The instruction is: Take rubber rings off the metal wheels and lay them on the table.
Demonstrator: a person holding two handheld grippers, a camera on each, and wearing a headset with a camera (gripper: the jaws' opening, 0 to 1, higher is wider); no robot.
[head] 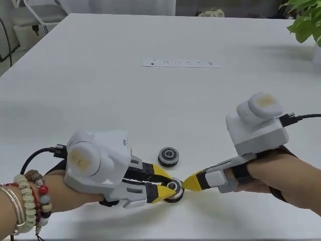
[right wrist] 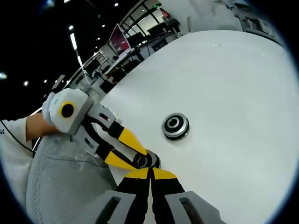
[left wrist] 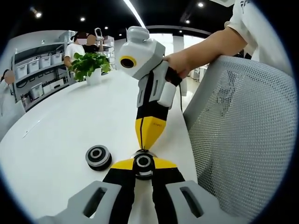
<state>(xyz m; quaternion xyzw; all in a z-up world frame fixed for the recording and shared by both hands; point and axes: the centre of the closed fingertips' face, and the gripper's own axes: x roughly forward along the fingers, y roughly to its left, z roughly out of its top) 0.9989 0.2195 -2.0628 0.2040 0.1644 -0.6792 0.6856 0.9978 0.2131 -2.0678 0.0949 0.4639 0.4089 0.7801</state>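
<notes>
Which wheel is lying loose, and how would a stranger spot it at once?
On the big white table, find the near edge where the left gripper and the right gripper meet. Just beyond them a small wheel lies flat by itself; unlike the clamped wheel in the left gripper's jaws, nothing touches it.

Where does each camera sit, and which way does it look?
Head view: worn on the head, looking down at the table; both wrists show.
Left gripper view: rides the left gripper, looking along its fingers at the held wheel; the right arm shows.
Right gripper view: rides the right gripper, facing back at that wheel; the left hand shows.
Shared: all three show the spare wheel.
</notes>
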